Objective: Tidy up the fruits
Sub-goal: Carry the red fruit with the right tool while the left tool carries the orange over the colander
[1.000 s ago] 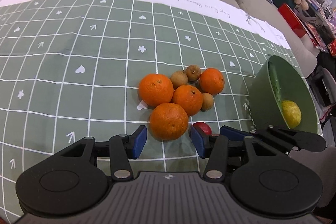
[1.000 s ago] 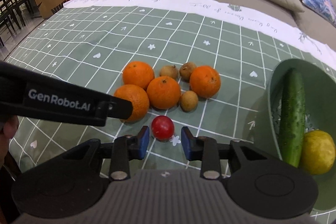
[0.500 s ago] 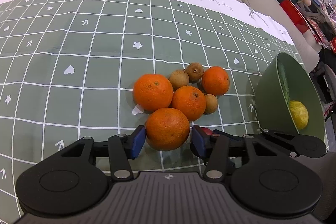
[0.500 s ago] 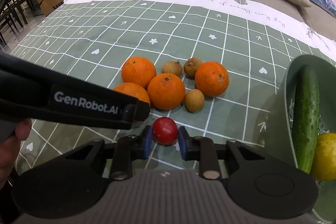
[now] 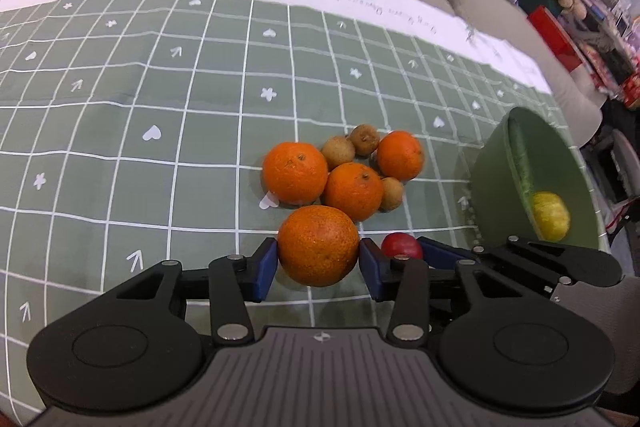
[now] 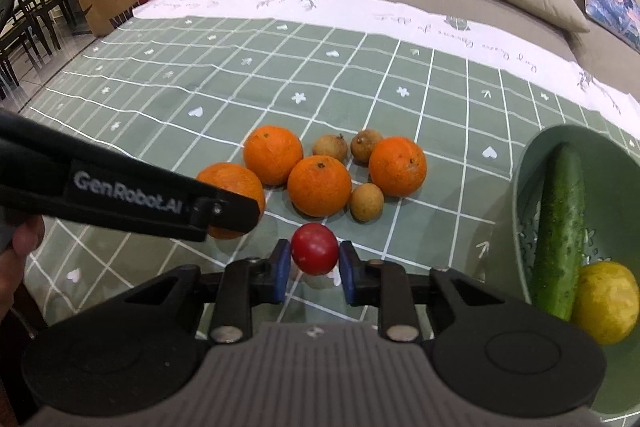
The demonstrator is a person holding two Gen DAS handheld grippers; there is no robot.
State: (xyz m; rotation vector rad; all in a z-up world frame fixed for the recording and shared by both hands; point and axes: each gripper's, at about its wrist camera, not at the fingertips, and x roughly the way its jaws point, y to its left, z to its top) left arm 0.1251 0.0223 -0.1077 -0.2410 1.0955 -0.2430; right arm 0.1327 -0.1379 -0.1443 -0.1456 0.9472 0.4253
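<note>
I'm at the pick-up step with both hands. My left claw (image 5: 319,263) has just been closing and its pads now press on the nearest orange (image 5: 318,245), at six o'clock of the fruit cluster on the desk (image 5: 120,147). My right claw (image 6: 312,265) is clamped narrow on the small red fruit (image 6: 314,248). Next, I judge, both lift and carry toward the green bowl (image 6: 520,187) at three o'clock, without knocking the other oranges.

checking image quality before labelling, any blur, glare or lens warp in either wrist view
Left wrist view: strong fisheye bend in the tablecloth grid, soft at the shelf edge, orange sharp. Right wrist view: same bowing, slightly soft overall, small highlight on the red fruit; no harsh glare.
</note>
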